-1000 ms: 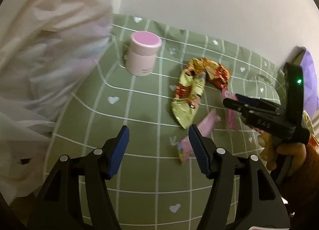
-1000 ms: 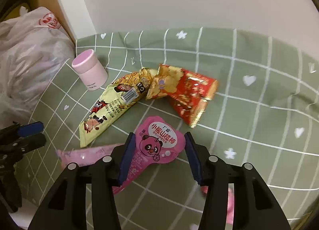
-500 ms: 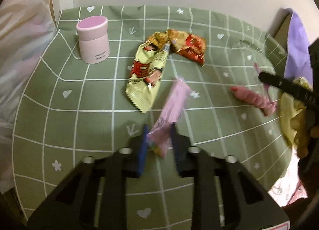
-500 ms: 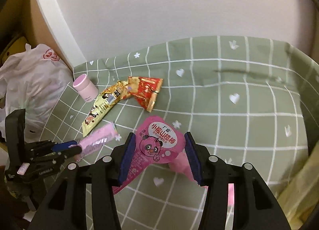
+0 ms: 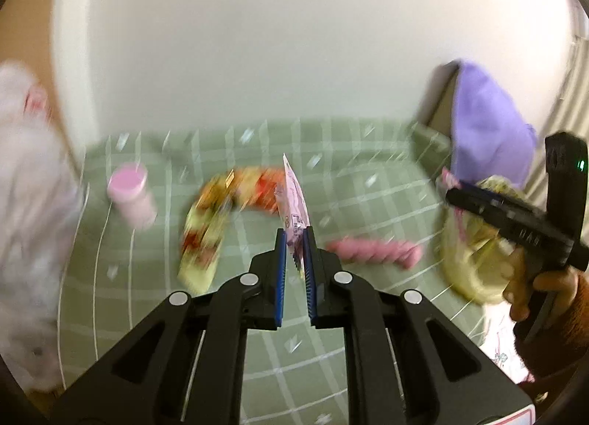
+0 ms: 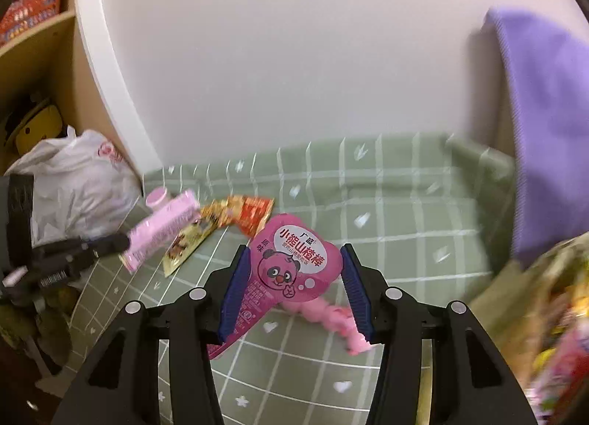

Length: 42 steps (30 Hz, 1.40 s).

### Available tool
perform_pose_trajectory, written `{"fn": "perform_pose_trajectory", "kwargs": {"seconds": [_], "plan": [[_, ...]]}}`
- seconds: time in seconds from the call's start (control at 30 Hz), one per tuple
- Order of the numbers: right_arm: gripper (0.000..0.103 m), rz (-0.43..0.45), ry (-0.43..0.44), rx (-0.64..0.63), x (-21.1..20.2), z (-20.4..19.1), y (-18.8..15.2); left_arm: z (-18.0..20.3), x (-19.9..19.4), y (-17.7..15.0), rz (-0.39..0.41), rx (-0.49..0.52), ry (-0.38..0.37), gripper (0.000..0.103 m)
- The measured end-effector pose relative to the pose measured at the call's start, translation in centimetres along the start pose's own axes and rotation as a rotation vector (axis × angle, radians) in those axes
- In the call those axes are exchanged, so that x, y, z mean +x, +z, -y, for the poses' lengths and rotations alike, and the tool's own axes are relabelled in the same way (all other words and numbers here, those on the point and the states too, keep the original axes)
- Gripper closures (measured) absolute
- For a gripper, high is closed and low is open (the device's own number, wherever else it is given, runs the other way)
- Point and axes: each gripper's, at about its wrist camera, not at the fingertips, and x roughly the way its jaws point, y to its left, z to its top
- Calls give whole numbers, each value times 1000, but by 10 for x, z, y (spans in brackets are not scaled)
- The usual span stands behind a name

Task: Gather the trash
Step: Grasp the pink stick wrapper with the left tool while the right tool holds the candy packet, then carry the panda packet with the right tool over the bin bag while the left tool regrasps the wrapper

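Pale pink foil sachet (image 5: 294, 200) was pinched at its lower end by left gripper (image 5: 294, 252), fingers closing, raised above green checked bench (image 5: 368, 204); light, floppy, slippery. Magenta bear-print wrapper (image 6: 291, 266) was clamped by right gripper (image 6: 291, 288), edges bowing w/ pressure.

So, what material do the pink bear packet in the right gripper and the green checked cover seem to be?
The pink bear packet looks like glossy printed plastic film: smooth, thin, with sharp printed letters and a cut outline. The green checked cover looks like matte woven cloth, probably cotton or similar: it folds softly at the back edge and gives no shine.
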Motion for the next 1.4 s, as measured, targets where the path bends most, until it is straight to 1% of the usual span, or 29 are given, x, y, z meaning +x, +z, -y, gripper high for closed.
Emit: {"fn": "perform_pose_trajectory", "kwargs": {"seconds": [0.07, 0.13, 0.17, 0.2, 0.23, 0.27, 0.37, 0.43, 0.5, 0.57, 0.63, 0.67, 0.73, 0.83, 0.87, 0.9, 0.93, 0.97, 1.0, 1.1, 1.2, 1.27, 1.33, 1.4], "plan": [[56, 46, -36, -16, -24, 2, 5, 15, -8, 19, 52, 29, -49, 94], [56, 103, -91, -42, -55, 7, 13, 35, -16, 39, 101, 56, -132, 94], [56, 120, -112, -50, -65, 9, 15, 42, -18, 45, 112, 68, -161, 94], [56, 156, -160, -63, -87, 14, 19, 53, -20, 53, 126, 88, -201, 94], [56, 170, -180, -65, -96, 19, 21, 63, -21, 59, 135, 106, -233, 94], [56, 198, -220, -65, -114, 25, 24, 75, -22, 66, 142, 129, -274, 94], [56, 244, -299, -45, -149, 40, 26, 114, -24, 84, 150, 209, -399, 94], [56, 280, -364, -17, -176, 53, 23, 135, -26, 89, 155, 259, -448, 94], [56, 304, -416, 14, -198, 64, 19, 162, -25, 92, 156, 323, -494, 94], [56, 318, -457, 50, -214, 74, 13, 182, -21, 92, 149, 368, -528, 94], [56, 321, -487, 103, -227, 86, 3, 198, -12, 90, 138, 406, -541, 94], [56, 319, -497, 130, -231, 91, -3, 203, -4, 88, 117, 414, -549, 94], [56, 310, -510, 152, -233, 97, -12, 201, 8, 83, 82, 408, -553, 94], [56, 280, -518, 173, -230, 98, -27, 189, 32, 72, 9, 381, -531, 94], [56, 265, -517, 180, -226, 99, -31, 184, 41, 68, -20, 366, -526, 92], [56, 253, -515, 184, -222, 99, -34, 178, 49, 63, -45, 351, -523, 79], [56, 246, -515, 187, -221, 98, -35, 172, 54, 60, -60, 341, -518, 70], [56, 240, -514, 189, -218, 98, -37, 163, 63, 53, -82, 335, -506, 56], [56, 235, -512, 194, -215, 96, -39, 158, 66, 45, -98, 340, -504, 51], [56, 213, -499, 215, -210, 95, -50, 148, 91, 14, -208, 386, -503, 50], [56, 190, -502, 220, -204, 94, -58, 142, 117, -25, -323, 438, -508, 50], [56, 176, -506, 233, -202, 94, -64, 140, 135, -46, -379, 455, -491, 50], [56, 167, -512, 255, -203, 94, -70, 139, 145, -55, -404, 459, -484, 50], [56, 158, -523, 272, -205, 95, -77, 141, 155, -60, -409, 484, -474, 50]]}}
